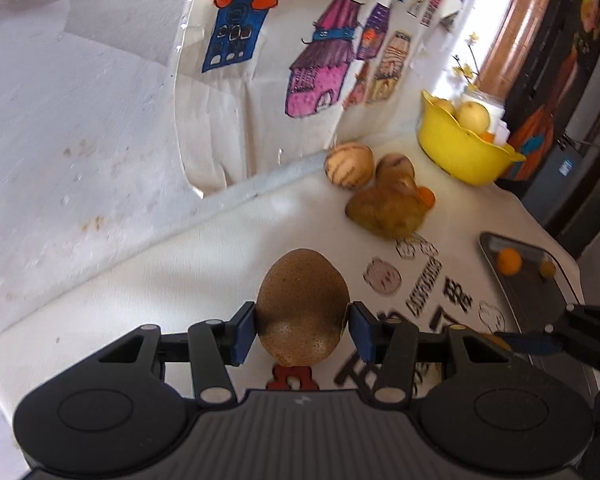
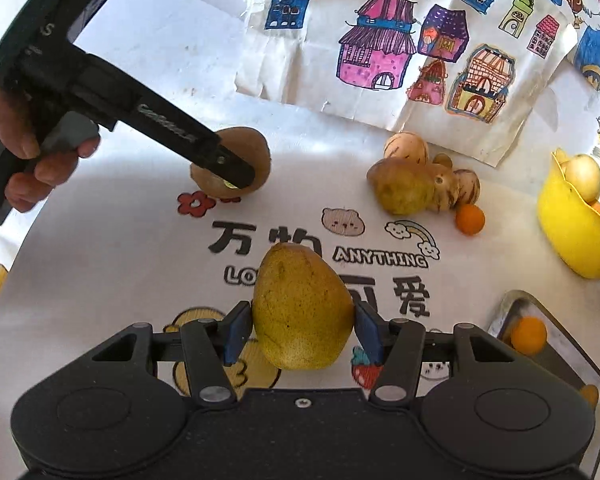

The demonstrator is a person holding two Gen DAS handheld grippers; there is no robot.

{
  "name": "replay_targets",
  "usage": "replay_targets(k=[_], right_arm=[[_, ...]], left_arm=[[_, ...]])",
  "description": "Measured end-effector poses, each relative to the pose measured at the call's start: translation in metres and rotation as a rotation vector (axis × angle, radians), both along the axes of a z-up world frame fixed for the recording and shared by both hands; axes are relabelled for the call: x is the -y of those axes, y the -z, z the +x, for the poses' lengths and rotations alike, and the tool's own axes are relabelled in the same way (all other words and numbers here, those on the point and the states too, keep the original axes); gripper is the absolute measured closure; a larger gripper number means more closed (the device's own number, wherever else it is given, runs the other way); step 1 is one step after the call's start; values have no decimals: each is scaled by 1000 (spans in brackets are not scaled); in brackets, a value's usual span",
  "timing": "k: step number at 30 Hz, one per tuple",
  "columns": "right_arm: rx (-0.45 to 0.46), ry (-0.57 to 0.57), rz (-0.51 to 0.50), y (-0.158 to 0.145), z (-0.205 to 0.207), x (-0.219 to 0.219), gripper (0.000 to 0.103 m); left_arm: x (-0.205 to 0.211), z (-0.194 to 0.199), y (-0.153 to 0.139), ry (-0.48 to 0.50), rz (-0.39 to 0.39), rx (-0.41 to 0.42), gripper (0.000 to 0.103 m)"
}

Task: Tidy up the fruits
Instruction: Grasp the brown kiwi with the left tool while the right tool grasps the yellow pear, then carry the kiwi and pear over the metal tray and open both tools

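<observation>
A brown, speckled kiwi [image 1: 300, 280] sits between the blue pads of my left gripper [image 1: 302, 326], which is shut on it just above the tablecloth. From the right wrist view the same kiwi [image 2: 256, 152] shows at upper left, partly hidden by the left gripper [image 2: 236, 176] and the hand [image 2: 24, 140] holding it. My right gripper [image 2: 302, 332] is shut on a yellow-green pear [image 2: 300, 292], lifted slightly over the printed cloth. In the left wrist view only an edge of the right gripper [image 1: 540, 340] shows, its jaws hidden.
A second pear [image 2: 404, 188], striped pale fruits [image 2: 406, 148] and a small orange [image 2: 470, 219] lie clustered at the back. A yellow bowl [image 2: 572, 232] of fruit stands far right. A grey tray [image 2: 572, 360] at near right holds small oranges [image 2: 529, 335]. Drawings hang on the wall behind.
</observation>
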State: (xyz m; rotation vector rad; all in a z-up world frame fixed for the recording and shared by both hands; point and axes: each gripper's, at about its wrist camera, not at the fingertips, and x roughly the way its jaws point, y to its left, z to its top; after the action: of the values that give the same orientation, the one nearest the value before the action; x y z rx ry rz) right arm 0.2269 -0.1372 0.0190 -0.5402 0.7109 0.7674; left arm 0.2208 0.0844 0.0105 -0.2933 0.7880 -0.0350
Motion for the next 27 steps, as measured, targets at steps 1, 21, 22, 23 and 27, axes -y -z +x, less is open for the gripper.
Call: replay_targets(k=[1,21,22,23,27], right_arm=[[3,-2,-1,0,0,0,45],[60,-8,21,9,19,-14,44],[55,-2,23,9,20,-14,44],[48,6,27,10,21,-12,43],[25,27,45,14,25,-10,43]], left_arm=[[0,-3,0,3,2,0,49],[-6,17,10,-22,-36,6,47],[-6,17,10,-22,-39,7,47],[-7,18,10,-22,-38,7,47],[-5,20,10,-21,-25,9,47]])
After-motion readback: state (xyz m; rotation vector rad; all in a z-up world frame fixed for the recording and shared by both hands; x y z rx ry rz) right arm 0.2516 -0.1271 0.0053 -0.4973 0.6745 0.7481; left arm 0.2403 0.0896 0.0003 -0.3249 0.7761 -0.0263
